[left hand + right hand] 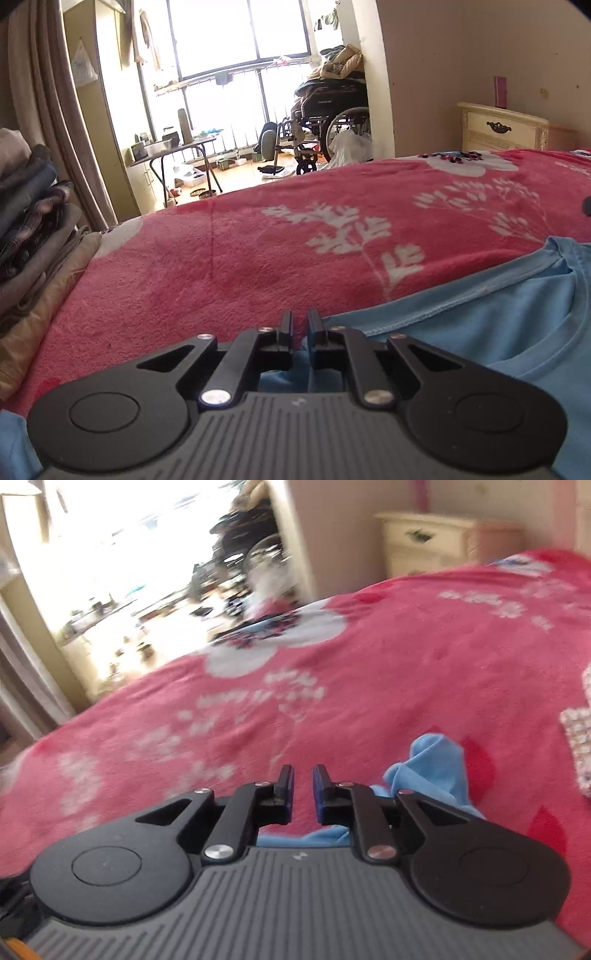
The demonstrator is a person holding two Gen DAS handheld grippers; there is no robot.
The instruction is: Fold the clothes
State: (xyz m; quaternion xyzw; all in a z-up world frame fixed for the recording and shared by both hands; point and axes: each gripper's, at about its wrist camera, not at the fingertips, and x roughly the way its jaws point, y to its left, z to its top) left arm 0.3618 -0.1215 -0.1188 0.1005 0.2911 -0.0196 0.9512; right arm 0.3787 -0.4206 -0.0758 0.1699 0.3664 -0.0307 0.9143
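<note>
A light blue T-shirt [480,325] lies flat on the pink floral blanket [221,258], its neckline toward the right edge. My left gripper [300,317] hovers low over the shirt's left edge. Its jaws stand a narrow slit apart, with blanket and a bit of blue showing through and no fabric pinched. In the blurred right wrist view a bunched end of the blue shirt [436,760] rises just right of my right gripper [303,771]. Those jaws are also slightly apart, with only the blanket [369,683] visible between them.
A stack of folded clothes [29,221] sits at the bed's left edge. Beyond the bed are a cream nightstand [502,129], a wheelchair [332,118] and a folding table [177,147] by the window. A white patterned cloth [580,738] lies at the right.
</note>
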